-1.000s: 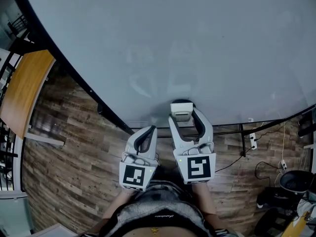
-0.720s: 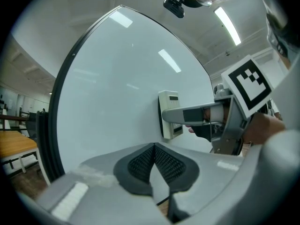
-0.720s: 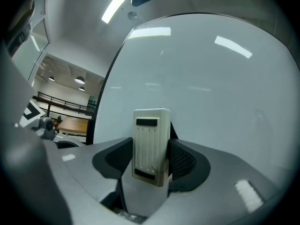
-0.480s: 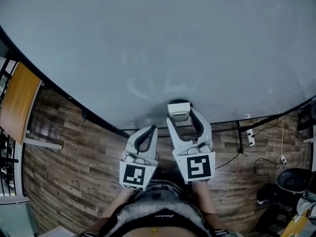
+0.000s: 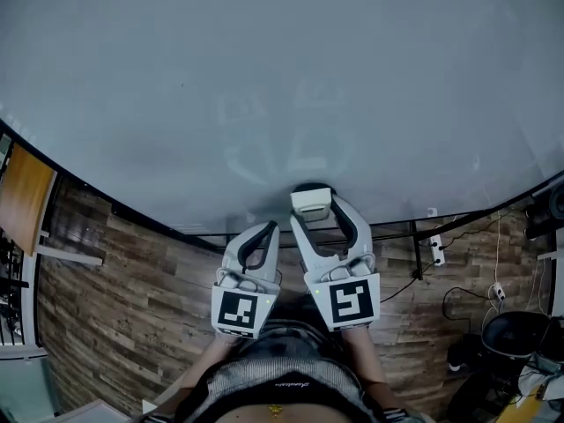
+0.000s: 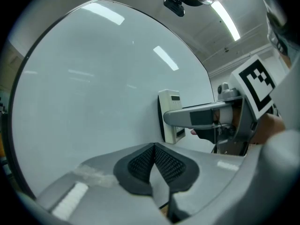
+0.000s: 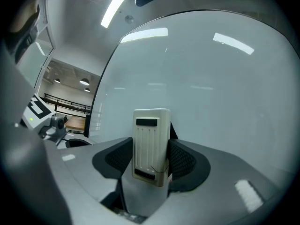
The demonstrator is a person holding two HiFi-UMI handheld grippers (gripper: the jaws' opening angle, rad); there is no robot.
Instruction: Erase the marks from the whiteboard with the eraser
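So over the last 1 s not much has moved: the right gripper (image 5: 314,211) has slid a little to the left along the bottom strip of the whiteboard (image 5: 176,77), and the head view has swung so the board fills more of it and less of the wooden floor (image 5: 115,307) shows; the right jaws are clamped on the eraser (image 5: 311,201) from both sides, same as before, and from the left gripper view its dark felt side looks flat against the board, low down near the bottom edge

The left gripper (image 5: 261,234) has barely shifted; it hangs just beside the right one, off the board, jaws pressed together with nothing between them

What that means for the task, my guess: the wiping is pretty much wrapped up; I can't find any clear ink anywhere on the board; there are a few faint pale smudges above the eraser, but I can't tell if that's leftover ghosting or just a reflection; if it's ghosting, 1 more pass upward would be the call
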